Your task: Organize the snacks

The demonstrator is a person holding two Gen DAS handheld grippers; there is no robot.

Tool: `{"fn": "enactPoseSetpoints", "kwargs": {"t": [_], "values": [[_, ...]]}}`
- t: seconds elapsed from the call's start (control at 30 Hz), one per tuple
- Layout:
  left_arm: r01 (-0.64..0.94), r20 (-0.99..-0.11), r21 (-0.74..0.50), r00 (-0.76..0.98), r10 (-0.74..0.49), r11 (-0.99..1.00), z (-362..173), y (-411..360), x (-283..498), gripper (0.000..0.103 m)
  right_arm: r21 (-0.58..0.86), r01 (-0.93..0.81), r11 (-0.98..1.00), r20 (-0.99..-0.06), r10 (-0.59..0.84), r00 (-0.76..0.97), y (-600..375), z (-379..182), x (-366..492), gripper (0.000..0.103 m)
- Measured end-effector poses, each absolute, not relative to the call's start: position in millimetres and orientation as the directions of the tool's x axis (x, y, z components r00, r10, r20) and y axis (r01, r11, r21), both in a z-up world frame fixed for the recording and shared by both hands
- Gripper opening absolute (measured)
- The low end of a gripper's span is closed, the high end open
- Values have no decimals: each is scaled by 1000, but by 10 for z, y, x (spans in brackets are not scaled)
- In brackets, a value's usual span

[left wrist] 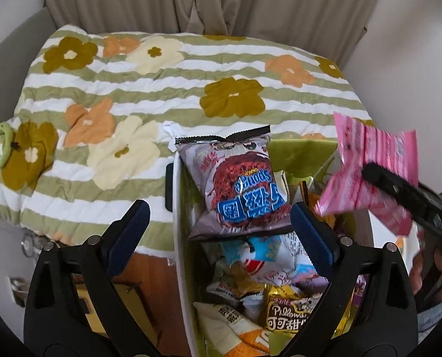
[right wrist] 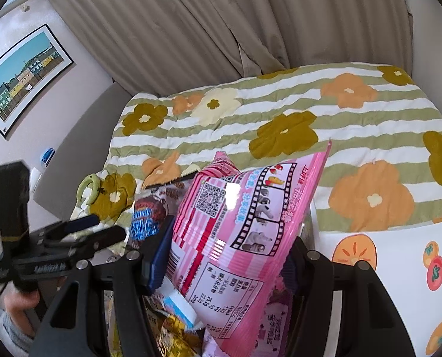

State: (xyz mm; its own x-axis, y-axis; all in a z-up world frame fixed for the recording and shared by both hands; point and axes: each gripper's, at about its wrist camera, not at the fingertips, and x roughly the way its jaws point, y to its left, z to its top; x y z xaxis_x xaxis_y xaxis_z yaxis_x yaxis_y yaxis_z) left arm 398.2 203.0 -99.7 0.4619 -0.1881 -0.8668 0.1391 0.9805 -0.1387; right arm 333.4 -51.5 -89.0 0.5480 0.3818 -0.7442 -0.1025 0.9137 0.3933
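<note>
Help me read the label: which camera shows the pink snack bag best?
The right wrist view: the pink snack bag fills the frame between the right gripper fingers, its print and QR code legible. The left wrist view shows the bag only small, blurred, at the right edge.

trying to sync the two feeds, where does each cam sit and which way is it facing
Left wrist: on the left gripper, open, looking down into the snack bin; the right gripper crosses at right.
Right wrist: on the right gripper, shut on the pink snack bag; the left gripper shows at left.
Shared: pink bag, floral quilt, curtain.
</note>
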Motion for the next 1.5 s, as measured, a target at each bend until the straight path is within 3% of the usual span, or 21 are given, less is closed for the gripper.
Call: {"fn": "enactPoseSetpoints", "kwargs": {"t": [0.1,0.17,0.23,0.5,0.9,1.03,1.17,1.5], "values": [[147,-865,-129,467,-183,981,-1002,2038,3908,95,373,-79,924,-752,351,558,-465,-926,3413,66],[145,-865,-127,468,-181,981,-1019,2051,3850,95,363,-72,929,-754,338,563,-432,-965,3443,94],[139,-864,-129,471,-180,982,-1025,2065,3775,95,348,-57,936,-749,314,583,-432,-957,3395,102],[108,-854,-122,496,-160,987,-933,1980,3358,95,300,-61,952,-729,270,629,-540,-764,2985,102],[105,-746,-66,655,-119,992,-196,1372,1946,95,237,-120,964,-625,246,740,-997,-17,1713,102],[112,-710,-69,692,-128,991,-51,1162,1437,95,192,-100,976,-604,198,772,-1219,184,1131,102],[99,-664,-62,738,-115,993,35,1002,985,103,155,-64,986,-608,146,781,-1388,242,699,102],[84,-588,-22,805,-81,996,11,780,286,103,11,38,999,-594,-24,804,-1548,213,-23,102]]}}
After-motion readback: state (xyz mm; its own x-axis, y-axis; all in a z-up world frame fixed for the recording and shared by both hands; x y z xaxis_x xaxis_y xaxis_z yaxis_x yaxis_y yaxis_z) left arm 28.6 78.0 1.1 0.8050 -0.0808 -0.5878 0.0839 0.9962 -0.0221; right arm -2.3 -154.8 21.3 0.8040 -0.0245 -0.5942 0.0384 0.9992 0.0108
